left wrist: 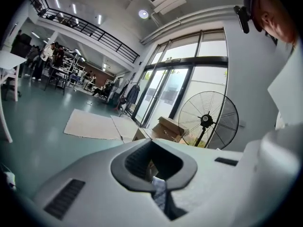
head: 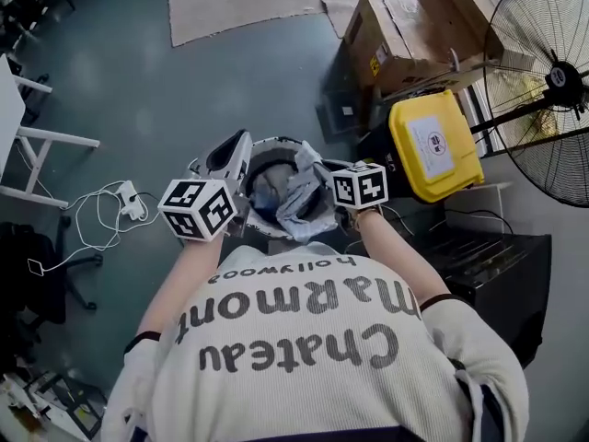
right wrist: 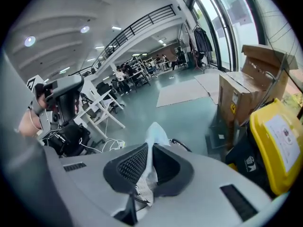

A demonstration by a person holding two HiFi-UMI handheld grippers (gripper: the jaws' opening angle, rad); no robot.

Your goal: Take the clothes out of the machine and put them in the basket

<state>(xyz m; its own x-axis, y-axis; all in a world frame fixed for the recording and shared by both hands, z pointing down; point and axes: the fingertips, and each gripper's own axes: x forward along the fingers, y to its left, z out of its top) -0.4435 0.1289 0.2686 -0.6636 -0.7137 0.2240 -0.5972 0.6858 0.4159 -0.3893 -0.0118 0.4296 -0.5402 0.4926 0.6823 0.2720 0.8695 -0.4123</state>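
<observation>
From my seat I see both arms stretched out from the chest toward 12 o'clock, sleeves pushed back and forearms bare. The left forearm (head: 173, 288) angles up toward 11 o'clock. The left gripper (left wrist: 154, 167) sits at about 9 o'clock of the basket (head: 272, 142), pointing close to level. Its jaws are pressed together, and a narrow strip of blue-grey cloth (left wrist: 159, 191) is nipped between them.

The basket is round with a white rim and stands on the floor straight ahead, between the two marker cubes. Darker clothing (head: 267, 190) lies bunched inside it. A pale garment (head: 306, 191) drapes over its 3 o'clock side and hangs partly inside. I cannot tell whether the left strip belongs to that same piece.

The right forearm (head: 398, 258) runs toward 11 o'clock. The right gripper (right wrist: 149, 167) is at the basket's 3 o'clock and tips downward. Its jaws are clamped on the pale garment, whose finely striped fabric pokes out beyond the tips.

At 2 o'clock of the basket stands a dark bin with a yellow lid (head: 433, 145). The lid is down, so its contents are hidden. Beyond the bin, at its 12 o'clock, are cardboard boxes (head: 405, 26), and I cannot see inside them
</observation>
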